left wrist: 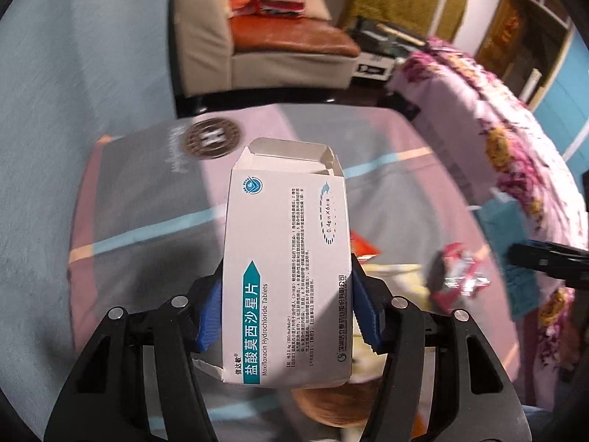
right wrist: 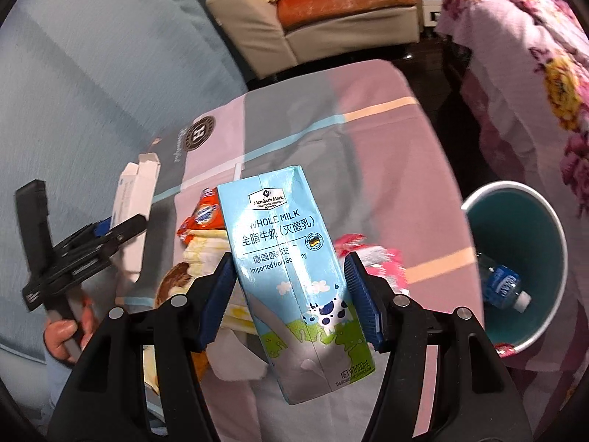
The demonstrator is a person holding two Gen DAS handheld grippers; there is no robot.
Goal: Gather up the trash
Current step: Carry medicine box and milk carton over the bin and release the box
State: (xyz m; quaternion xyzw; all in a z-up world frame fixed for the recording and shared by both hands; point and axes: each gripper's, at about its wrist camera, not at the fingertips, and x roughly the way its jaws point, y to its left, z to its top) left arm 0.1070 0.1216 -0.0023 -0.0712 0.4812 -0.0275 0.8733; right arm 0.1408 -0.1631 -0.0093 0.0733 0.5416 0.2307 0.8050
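My left gripper [left wrist: 285, 305] is shut on a white medicine box [left wrist: 287, 269] with an open end flap, held above the table. It also shows at the left of the right wrist view, as the left gripper [right wrist: 110, 232] with the box [right wrist: 134, 199]. My right gripper [right wrist: 291, 291] is shut on a light-blue whole milk carton [right wrist: 291, 276], held above the table. The right gripper's tip [left wrist: 545, 258] shows at the right edge of the left wrist view. A teal trash bin [right wrist: 515, 269] stands low to the right and holds a blue plastic bottle [right wrist: 504, 283].
On the pink and grey tablecloth [right wrist: 368, 140] lie an orange snack wrapper [right wrist: 200, 217], a pink-red wrapper [right wrist: 375, 258], yellow-white paper packaging [right wrist: 206, 254] and a brown round item [right wrist: 176, 280]. A floral blanket [right wrist: 533, 73] lies right, a sofa [right wrist: 331, 11] behind.
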